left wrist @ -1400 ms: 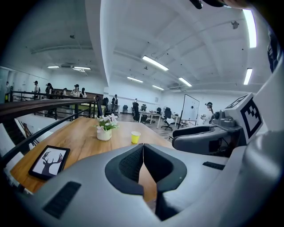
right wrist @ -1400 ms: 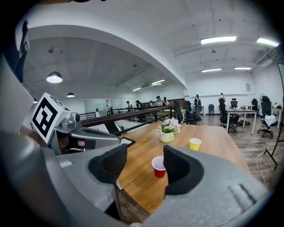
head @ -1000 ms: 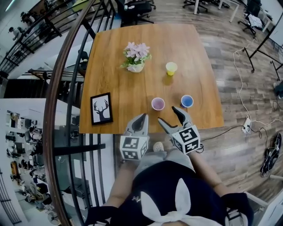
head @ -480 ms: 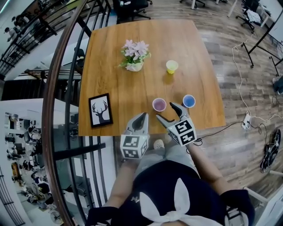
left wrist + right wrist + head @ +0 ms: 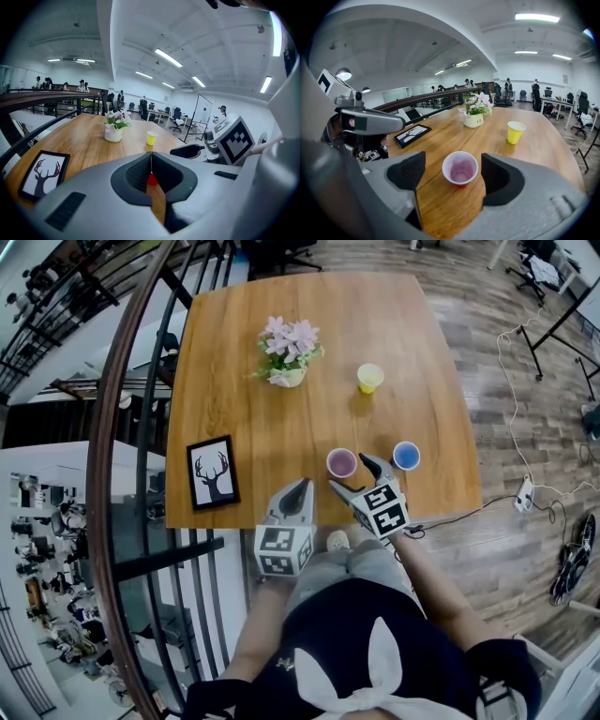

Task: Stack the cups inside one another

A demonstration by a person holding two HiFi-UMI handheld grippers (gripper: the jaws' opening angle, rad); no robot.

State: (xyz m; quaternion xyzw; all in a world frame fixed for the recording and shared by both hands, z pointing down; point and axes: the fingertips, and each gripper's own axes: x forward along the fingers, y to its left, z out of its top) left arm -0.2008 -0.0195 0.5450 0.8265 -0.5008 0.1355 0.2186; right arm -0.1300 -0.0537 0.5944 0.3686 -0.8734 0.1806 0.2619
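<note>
Cups of thin plastic, three in all, stand upright and apart on the rectangular wooden table [image 5: 253,381]. Its top is warm brown with a fine grain and rounded corners. We see the red cup with a pale pink inside [image 5: 341,463] close to the table's near edge. The blue cup [image 5: 406,456] is beside it on the right, and the yellow cup [image 5: 369,378] is farther off, toward the middle. A white pot of pink flowers [image 5: 289,352] sits left of the yellow cup. A black-framed picture of a stag [image 5: 214,472] lies flat by the left edge.

Around the table we see a grey-brown plank floor [image 5: 469,324], a dark metal railing with a curved wooden handrail [image 5: 97,474] and black office chairs [image 5: 281,251] beyond the far end.

Our right gripper [image 5: 453,172] has just been opening its jaws, and they now stand wide. The red cup stands in the gap between the dark ribbed pads and touches neither. Our left gripper [image 5: 151,161] has its jaws pressed together with nothing in them, and it hovers at the near edge.
</note>
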